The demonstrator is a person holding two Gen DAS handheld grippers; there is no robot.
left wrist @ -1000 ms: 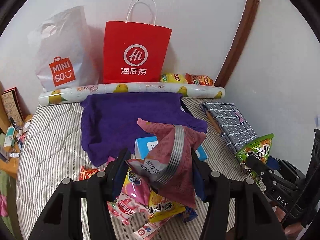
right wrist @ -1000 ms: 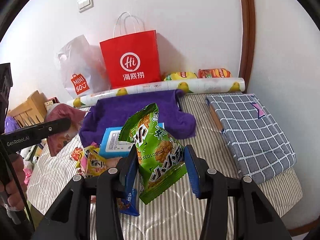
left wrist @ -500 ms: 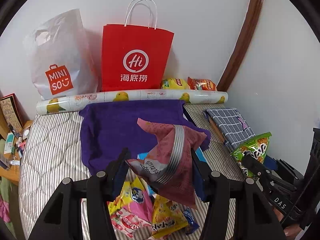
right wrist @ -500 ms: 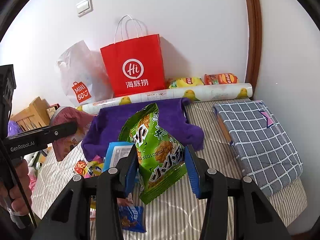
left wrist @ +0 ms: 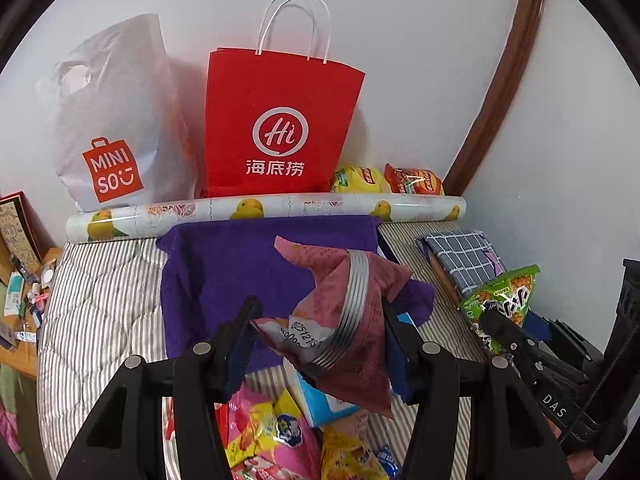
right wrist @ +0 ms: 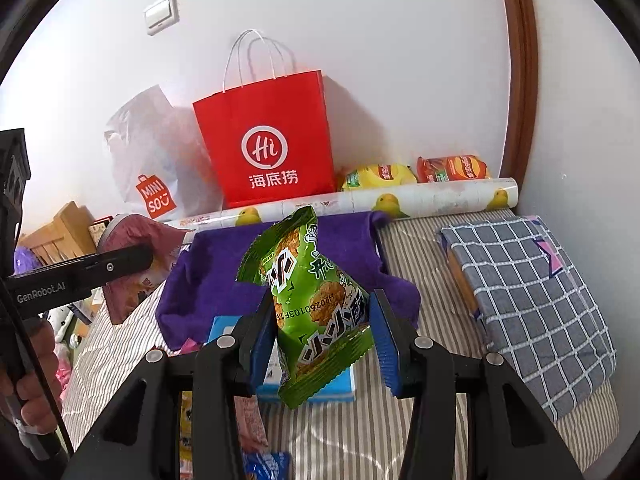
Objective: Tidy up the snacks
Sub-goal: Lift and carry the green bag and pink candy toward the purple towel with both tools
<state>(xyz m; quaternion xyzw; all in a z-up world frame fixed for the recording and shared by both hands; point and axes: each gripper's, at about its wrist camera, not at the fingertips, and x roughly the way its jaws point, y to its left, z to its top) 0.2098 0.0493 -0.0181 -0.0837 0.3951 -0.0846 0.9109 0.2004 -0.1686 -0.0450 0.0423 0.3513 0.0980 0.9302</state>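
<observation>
Both tongs carried clamped snack bags (left wrist: pixel 340 320) (right wrist: pixel 316 304) forward.

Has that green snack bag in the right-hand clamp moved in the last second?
Yes. The green snack bag, clamped in the right gripper, has travelled toward the red paper bag; the purple cloth now lies nearer beneath it.

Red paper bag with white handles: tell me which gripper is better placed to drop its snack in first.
Left, probably. The left gripper holds its pink snack packet almost directly below the red paper bag; the right gripper, holding the green snack packet, sits further right of it.
</observation>
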